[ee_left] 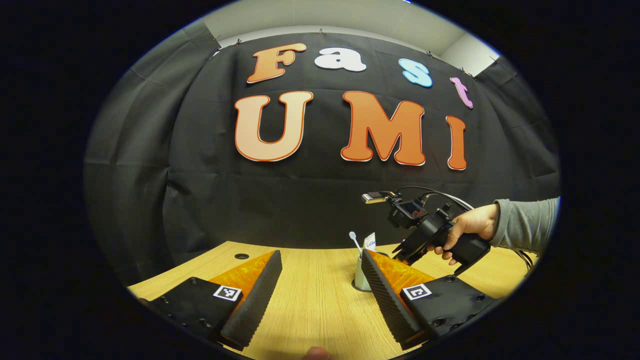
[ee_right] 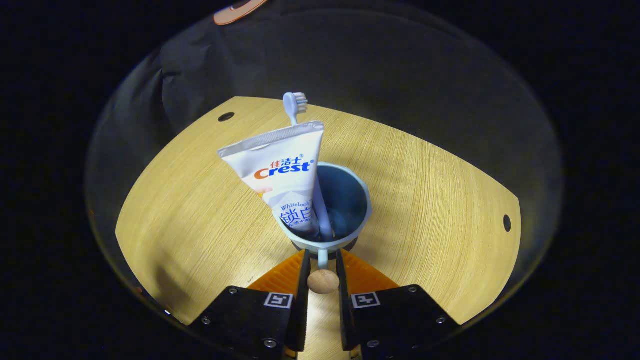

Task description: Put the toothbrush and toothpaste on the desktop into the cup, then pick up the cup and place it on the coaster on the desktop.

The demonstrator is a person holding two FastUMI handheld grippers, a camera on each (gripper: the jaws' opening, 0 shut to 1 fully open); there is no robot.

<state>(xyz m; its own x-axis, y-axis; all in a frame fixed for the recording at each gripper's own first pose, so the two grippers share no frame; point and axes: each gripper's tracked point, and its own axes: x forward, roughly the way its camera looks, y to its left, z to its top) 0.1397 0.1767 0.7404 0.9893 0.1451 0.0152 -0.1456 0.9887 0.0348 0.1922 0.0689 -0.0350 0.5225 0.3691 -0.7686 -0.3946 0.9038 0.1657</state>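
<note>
Cup, pale blue rigid plastic, light but top-heavy with white toothpaste tube and toothbrush; right gripper clamps its handle; left gripper gapes empty.

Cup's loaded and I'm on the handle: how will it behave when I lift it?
The cup may tilt, gripped only by its thin handle. The tall toothpaste and toothbrush lean to one side, so it's probably top-heavy. Lift slowly, keeping it upright.

Between the black, orange-backed fingers a pale blue cup holds a white toothpaste tube with red-and-blue print and a light blue toothbrush; beneath lies a light wood-grain desktop.
</note>
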